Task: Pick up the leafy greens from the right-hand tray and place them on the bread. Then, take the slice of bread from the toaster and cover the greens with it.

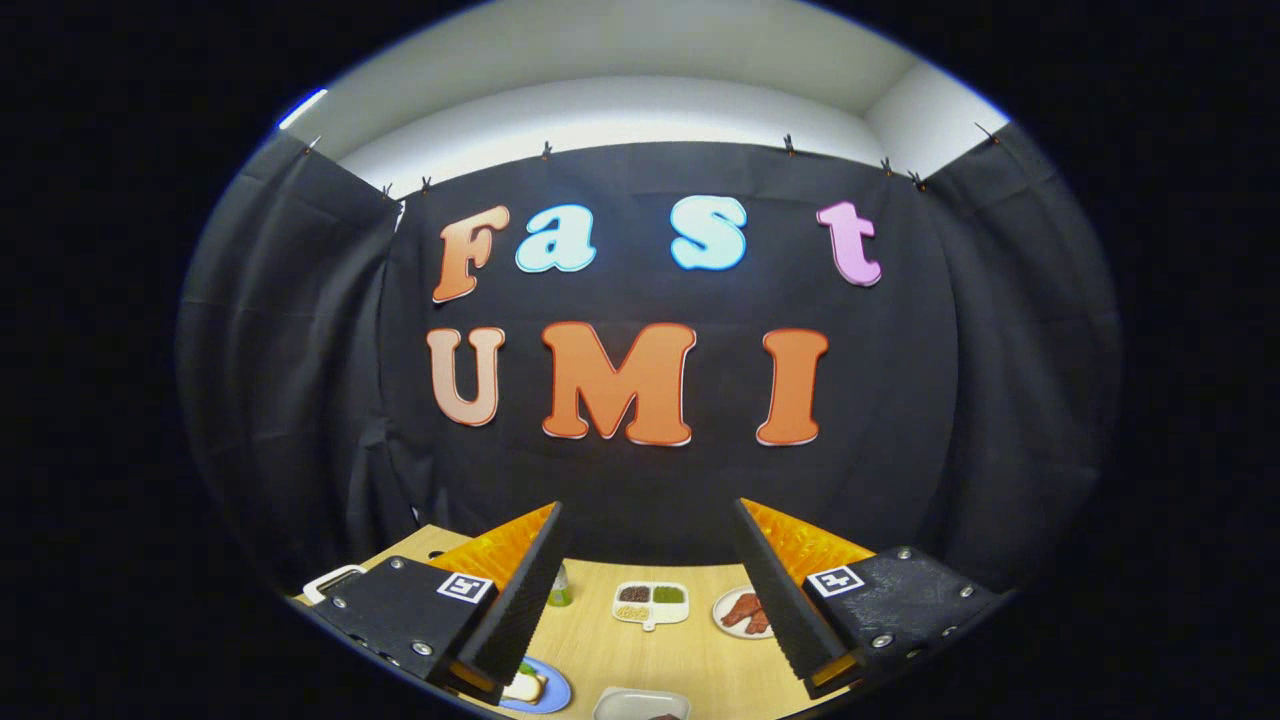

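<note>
The gripper (648, 505) is riding high and level, looking over the table (590, 645) towards the wall, and its fingers are standing wide apart with nothing between them but air. Through that gap the dish (650, 603) with its small compartments is sitting out on the wood. At 3 o'clock from it a meat plate (738, 612) is peeking out from behind the right finger. At 9 o'clock a little bottle (561, 590) is tucked against the left finger.

The bread (527, 686) is lying on a blue plate (553, 695) at 7 o'clock from the dish, right under the base of the left finger. A scrap of green is showing on its far side, though whether that is the leaf is too small to tell. At 6 o'clock from the dish a pale tray (640, 703) is just creeping in, with something dark in it. A white-rimmed thing (335, 580) is waiting at 9 o'clock beyond the left finger. It may be the toaster, but I cannot say.

Now the risks, as I am judging them. Everything that matters is sitting low and close, half hidden by the fingers, so a blind descent could be clipping the blue plate or shoving the bread off it. Greens are limp, so a shallow pinch could be dropping them short.

As for writing, square coded tags are sitting on both finger mounts, and no brand or label is readable anywhere on the table
</note>
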`<state>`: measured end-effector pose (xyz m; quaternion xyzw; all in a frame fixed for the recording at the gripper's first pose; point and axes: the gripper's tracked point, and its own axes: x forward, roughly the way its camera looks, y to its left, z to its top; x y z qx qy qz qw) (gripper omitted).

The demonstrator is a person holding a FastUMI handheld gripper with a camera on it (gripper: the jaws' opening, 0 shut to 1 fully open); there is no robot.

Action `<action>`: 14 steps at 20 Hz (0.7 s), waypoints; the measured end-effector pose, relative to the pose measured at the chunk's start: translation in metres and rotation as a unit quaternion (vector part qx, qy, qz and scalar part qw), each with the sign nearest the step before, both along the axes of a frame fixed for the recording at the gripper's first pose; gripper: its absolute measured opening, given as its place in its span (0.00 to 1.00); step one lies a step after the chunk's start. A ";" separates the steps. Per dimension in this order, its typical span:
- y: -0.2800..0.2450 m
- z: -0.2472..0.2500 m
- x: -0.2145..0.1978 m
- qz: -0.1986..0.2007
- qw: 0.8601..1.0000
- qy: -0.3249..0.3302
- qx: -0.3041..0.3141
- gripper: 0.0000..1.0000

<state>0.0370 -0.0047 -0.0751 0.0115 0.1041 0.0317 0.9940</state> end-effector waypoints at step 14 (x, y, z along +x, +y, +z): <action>0.004 0.044 -0.008 -0.016 0.995 -0.080 -0.053 0.99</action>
